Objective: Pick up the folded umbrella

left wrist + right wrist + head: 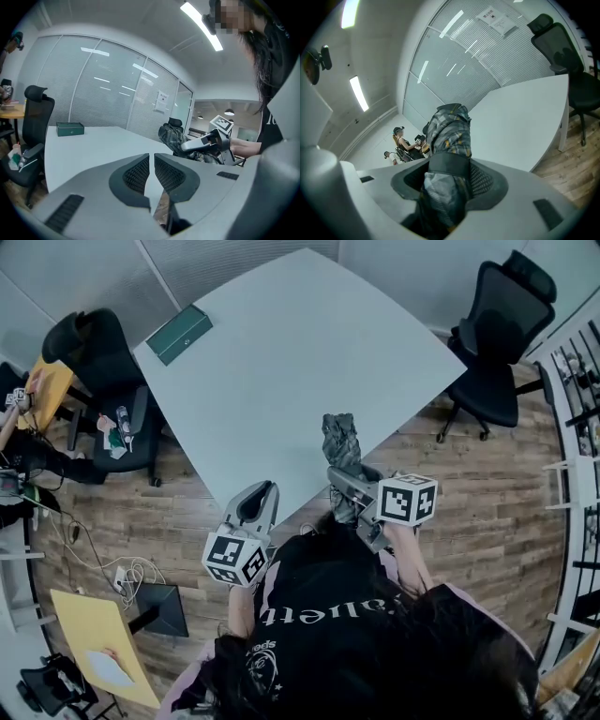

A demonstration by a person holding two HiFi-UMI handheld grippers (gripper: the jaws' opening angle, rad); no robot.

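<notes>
Left hand: held low in front of the person, at the table's (300,352) near edge. The left gripper (255,505) points ahead over the tabletop and a little down.
Left gripper state: clenched, with only a thin slit between the pads (138,172) and nothing in it.
Right hand: out in front at the person's right, level with the left hand. The right gripper (341,478) points ahead and slightly down toward the table edge.
Right gripper state: grasping the umbrella (450,136), pads pressed on both sides just behind its dark strap.
Umbrella place: in the right gripper, at the table's near edge, its far end over the tabletop. Whether it touches the table, I cannot tell.
Umbrella axis: long axis runs along the jaws, away from the person and out over the table. The free end sticks out past the fingertips. In the left gripper view it slants up from the gripper.
Umbrella look: folded, plaid grey-green cloth, bunched.
Around: green box (179,334) at the table's far left corner, well apart from both grippers. Black chair (497,343) on the right, beside the table. Second chair (103,362) on the left. Wood floor (469,512) beneath.
In the way: bare tabletop between umbrella and box.
</notes>
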